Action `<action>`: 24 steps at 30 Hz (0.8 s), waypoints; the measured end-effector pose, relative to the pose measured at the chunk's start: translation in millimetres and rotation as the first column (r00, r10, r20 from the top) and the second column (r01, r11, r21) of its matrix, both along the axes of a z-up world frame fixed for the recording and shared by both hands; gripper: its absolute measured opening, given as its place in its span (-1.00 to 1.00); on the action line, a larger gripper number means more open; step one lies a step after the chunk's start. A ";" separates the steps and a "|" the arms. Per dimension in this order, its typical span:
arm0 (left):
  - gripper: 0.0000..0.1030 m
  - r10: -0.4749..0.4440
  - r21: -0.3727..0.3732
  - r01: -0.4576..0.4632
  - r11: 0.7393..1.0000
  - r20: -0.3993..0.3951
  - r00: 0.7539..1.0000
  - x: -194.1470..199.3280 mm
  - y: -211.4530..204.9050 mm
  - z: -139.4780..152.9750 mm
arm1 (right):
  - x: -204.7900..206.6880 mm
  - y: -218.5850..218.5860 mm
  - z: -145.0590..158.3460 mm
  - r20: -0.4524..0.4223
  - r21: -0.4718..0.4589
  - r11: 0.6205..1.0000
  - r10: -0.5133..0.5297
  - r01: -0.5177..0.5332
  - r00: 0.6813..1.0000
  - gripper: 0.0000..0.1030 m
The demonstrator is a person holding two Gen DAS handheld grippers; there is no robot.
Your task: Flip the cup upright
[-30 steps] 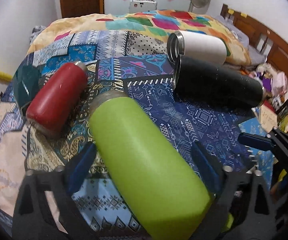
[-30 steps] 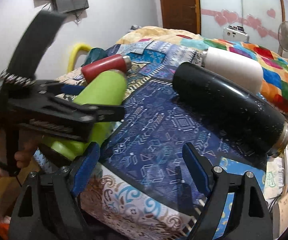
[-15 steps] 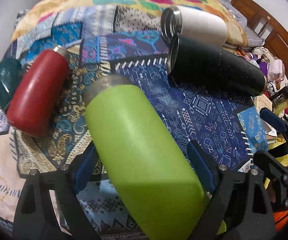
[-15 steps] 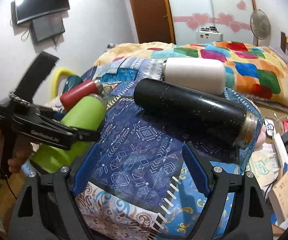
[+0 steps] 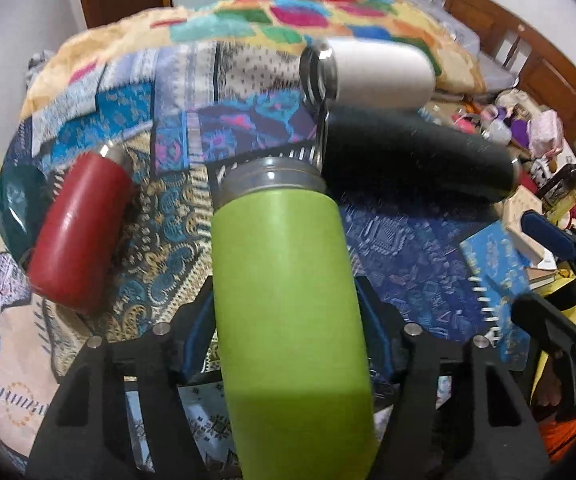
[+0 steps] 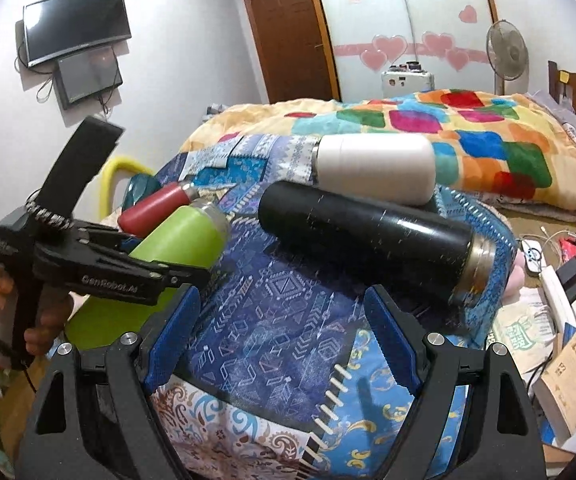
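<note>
Green cup (image 5: pixel 288 300) is sitting clamped between the blue pads (image 5: pixel 197 336) of the left gripper (image 5: pixel 288 344), gripped across the lower part of its body so that the steel mouth end is pointing away from the hand and is free to swing. In the right wrist view the cup is angling up off the patterned quilt (image 5: pixel 408 264), mouth end raised toward the far side, which suggests the tilt toward upright is under way but not finished; whether its base is touching the cloth is hidden by the gripper. Holding it low on the body looks sensible, since the base can then be set down first.

To the left of the green cup, the red cup (image 5: pixel 79 232) is lying on its side, apart from it. Farther off and to the right, the black flask (image 5: pixel 416 160) is lying across the quilt with its open rim just beside the green cup's mouth, and the white cup (image 5: pixel 380 76) is lying beyond it, the two touching or nearly so.

At the near right edge of the quilt, the right gripper (image 6: pixel 283 344) is hovering with its jaws spread wide and nothing between them, pointing toward the black flask, probably waiting its turn. The soft quilt may be making an unsteady footing for a tall cup.
</note>
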State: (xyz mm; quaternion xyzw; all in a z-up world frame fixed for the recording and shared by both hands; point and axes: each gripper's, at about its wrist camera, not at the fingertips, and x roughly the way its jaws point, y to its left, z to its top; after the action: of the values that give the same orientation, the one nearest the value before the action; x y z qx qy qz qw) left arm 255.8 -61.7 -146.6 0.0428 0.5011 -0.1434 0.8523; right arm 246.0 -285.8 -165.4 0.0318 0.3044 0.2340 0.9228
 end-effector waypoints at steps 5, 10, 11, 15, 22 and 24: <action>0.22 0.014 -0.042 -0.010 0.999 0.101 0.995 -20.7 9.2 32.4 | -0.8 -0.2 10.0 0.019 0.017 1.000 0.003 -0.003 1.000 0.60; 0.21 0.041 -0.075 -0.027 0.997 0.198 0.979 -46.4 18.9 60.7 | -5.3 4.9 20.7 0.049 0.018 1.000 0.010 -0.011 0.999 0.60; 0.21 0.047 -0.084 -0.029 0.996 0.214 0.976 -51.5 21.3 65.8 | -6.9 5.8 22.3 0.056 0.021 1.000 0.013 -0.014 0.998 0.60; 0.21 0.054 -0.087 -0.031 0.996 0.283 0.958 -67.6 25.8 82.5 | -12.1 9.9 29.1 0.078 0.031 0.999 0.023 -0.026 0.997 0.60; 0.21 0.058 -0.072 -0.033 0.997 0.387 0.920 -68.0 22.5 104.0 | -13.4 10.1 33.8 0.093 0.048 0.999 0.017 -0.021 0.996 0.60; 0.21 0.050 -0.081 -0.020 0.997 0.392 0.918 -64.6 21.4 106.9 | -12.7 8.7 33.4 0.092 0.051 0.999 0.014 -0.018 0.996 0.60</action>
State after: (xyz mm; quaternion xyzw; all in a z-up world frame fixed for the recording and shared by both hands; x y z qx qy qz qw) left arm 191.2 -40.3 -39.7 0.0298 0.3144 -0.1353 0.9391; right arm 233.3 -277.2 -131.9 0.0424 0.2561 0.2504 0.9327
